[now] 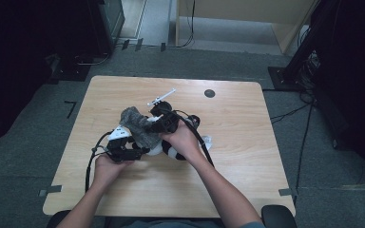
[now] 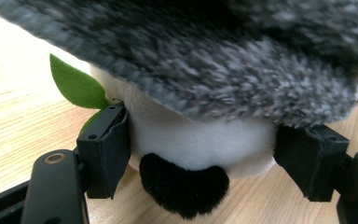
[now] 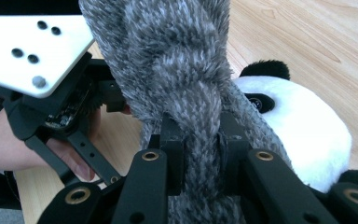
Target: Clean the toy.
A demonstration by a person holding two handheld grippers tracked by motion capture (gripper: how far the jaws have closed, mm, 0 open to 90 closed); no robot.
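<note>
A black-and-white panda plush (image 1: 175,152) lies mid-table with a grey fuzzy knit fabric (image 1: 140,124) draped over it. In the left gripper view the fabric (image 2: 214,60) covers the top of the plush's white head (image 2: 200,140), above a black patch (image 2: 184,186), with a green felt leaf (image 2: 74,86) beside it. My left gripper (image 2: 205,140) presses its pads on both sides of that head. My right gripper (image 3: 201,140) is shut on a twisted strand of the fabric (image 3: 177,60). The panda's face (image 3: 298,135) lies just to its right.
The wooden table (image 1: 237,118) has a small dark round cap (image 1: 209,93) near its far edge. A thin white bar (image 1: 161,97) sticks out behind the right gripper. The left gripper's white plate (image 3: 32,51) and the hand holding it (image 3: 9,149) are close by. Cables run across the floor.
</note>
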